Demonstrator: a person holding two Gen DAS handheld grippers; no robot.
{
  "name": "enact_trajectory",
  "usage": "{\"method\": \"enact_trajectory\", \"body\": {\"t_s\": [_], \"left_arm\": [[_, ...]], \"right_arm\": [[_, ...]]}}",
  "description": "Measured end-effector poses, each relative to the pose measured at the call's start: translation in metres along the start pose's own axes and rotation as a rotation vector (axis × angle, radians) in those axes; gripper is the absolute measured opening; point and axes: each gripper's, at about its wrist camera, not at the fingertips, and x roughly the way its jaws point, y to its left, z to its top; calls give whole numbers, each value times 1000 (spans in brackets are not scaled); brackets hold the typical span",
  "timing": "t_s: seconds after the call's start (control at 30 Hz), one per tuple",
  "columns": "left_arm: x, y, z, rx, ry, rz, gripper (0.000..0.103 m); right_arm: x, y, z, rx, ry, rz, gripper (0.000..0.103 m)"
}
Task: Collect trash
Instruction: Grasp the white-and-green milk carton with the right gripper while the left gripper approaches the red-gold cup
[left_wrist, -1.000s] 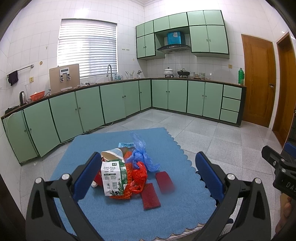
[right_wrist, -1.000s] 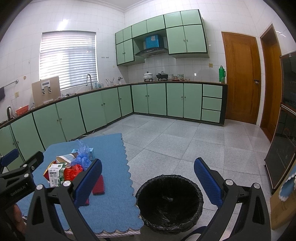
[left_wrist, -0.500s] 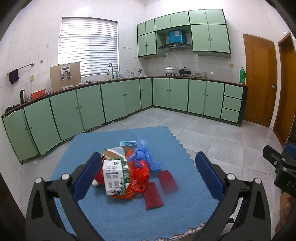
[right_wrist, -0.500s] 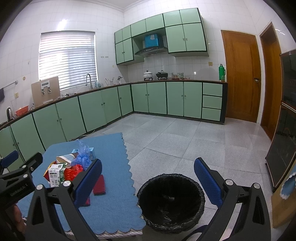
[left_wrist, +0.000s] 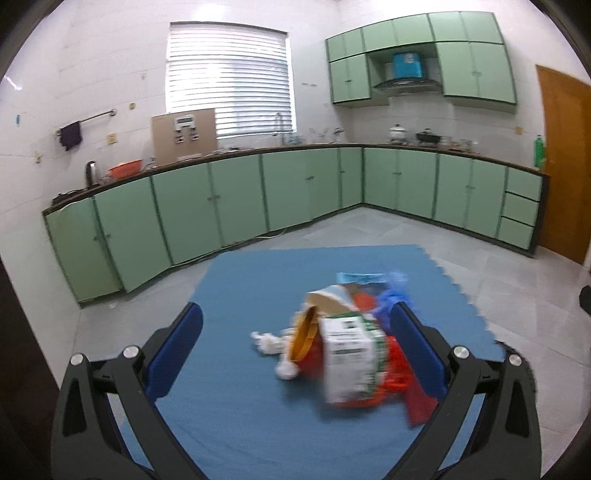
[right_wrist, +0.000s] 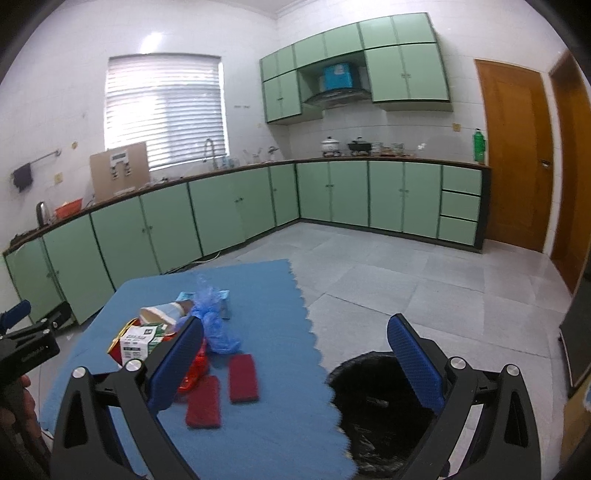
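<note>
left gripper (left_wrist: 295, 347): fingers sitting wide apart, blue textured pads, gripping nothing, hanging over the near part of the mat, aiming at the trash pile
right gripper (right_wrist: 295, 360): fingers spread wide too, empty, straddling the mat's right edge and the bin
bin (right_wrist: 384, 413): round, black glossy liner, standing on the floor just right of the mat, near side
mat (right_wrist: 273, 325): blue foam, scalloped right edge, lying flat under all the trash
red pads (right_wrist: 242, 377): two flat rectangular dark red pieces, fuzzy looking, lying side by side at the near right of the pile, long axes running near to far
carton (left_wrist: 349, 360): white and green box, paperboard, lying in the pile, long axis running roughly near to far, blurring in the left wrist view
red mesh bag (left_wrist: 391, 380): crumpled orange-red netting, sitting under and right of the carton
white wads (left_wrist: 271, 341): crumpled tissue-like lumps, lying just left of the carton
paper cup (right_wrist: 162, 312): tipped on its side, mouth pointing left
blue plastic bag (right_wrist: 214, 317): thin, crinkly, bunching up at the far right of the pile
cabinets (right_wrist: 229, 214): green, smooth doors, running along the far walls
</note>
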Motion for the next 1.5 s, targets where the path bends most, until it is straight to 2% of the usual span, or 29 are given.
{"method": "enact_trajectory", "body": {"t_s": [0.23,0.43,0.77,1.27,1.4,1.5], "left_arm": [[28,38,-16,-9,21,78,98],[56,70,-32,-41,74,89,98],[81,104,-62,-28,151,77,98],[106,132,-73,-73,183,83,98],[109,133,-71,-75,185,78,98],[111,132,-71,-76,186,75,98]], "right_arm": [[42,45,-13,-21,36,74,97],[77,96,-33,-27,84,148,95],[114,157,-57,-75,155,180,95],[139,196,-67,-119,207,165,94],[144,199,-68,-121,225,158,88],[148,201,-69,-120,239,171,78]]}}
